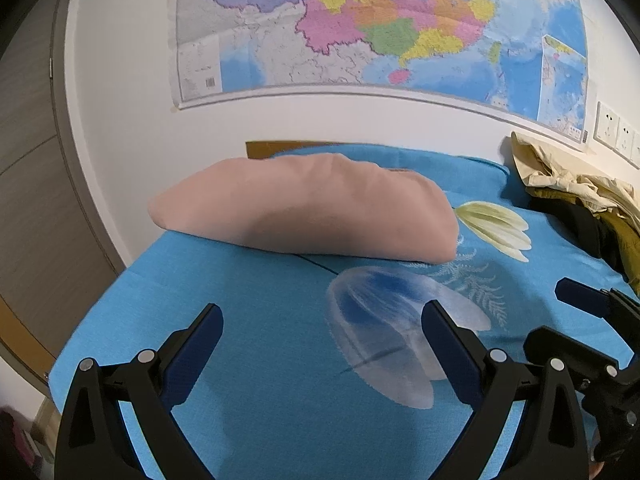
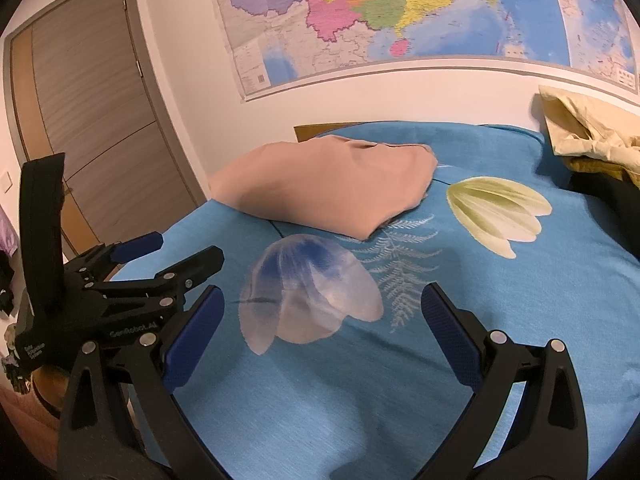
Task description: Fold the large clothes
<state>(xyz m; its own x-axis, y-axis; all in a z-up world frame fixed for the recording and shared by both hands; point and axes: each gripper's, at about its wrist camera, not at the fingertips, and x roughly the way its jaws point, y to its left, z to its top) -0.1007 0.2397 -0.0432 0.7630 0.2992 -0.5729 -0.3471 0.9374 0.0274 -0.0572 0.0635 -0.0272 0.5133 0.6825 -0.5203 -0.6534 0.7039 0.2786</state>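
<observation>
Pink garment (image 1: pixel 308 210): folded into a thick bundle, lying on the blue bed cover (image 1: pixel 260 360) toward the wall end of the bed, just beyond the printed translucent blue flower (image 1: pixel 384 320). Its folded edge touches the cover; no gripper touches it.

Right wrist view shows the same pink garment (image 2: pixel 328 188) from a more rightward angle, with a pointed corner nearest the printed fern, and the cream printed tulip (image 2: pixel 496 208) beside it. This view alone shows the grey door (image 2: pixel 92 120), left of the garment. The left wrist view alone shows wall sockets (image 1: pixel 618 136), right of the garment, past the heap of cream and olive clothes (image 1: pixel 580 200). Both views show the wall map (image 1: pixel 380 28) above the garment.

Left gripper (image 1: pixel 322 320): jaws wide apart, nothing between them, held low over the blue bed cover on the near side of the garment. In the right wrist view it appears at the left edge (image 2: pixel 176 250), tilted, jaws likewise apart.

Right gripper (image 2: pixel 322 306): jaws wide apart, empty, hovering over the printed flower, near side of the garment. It shows only partly at the right edge of the left view.
</observation>
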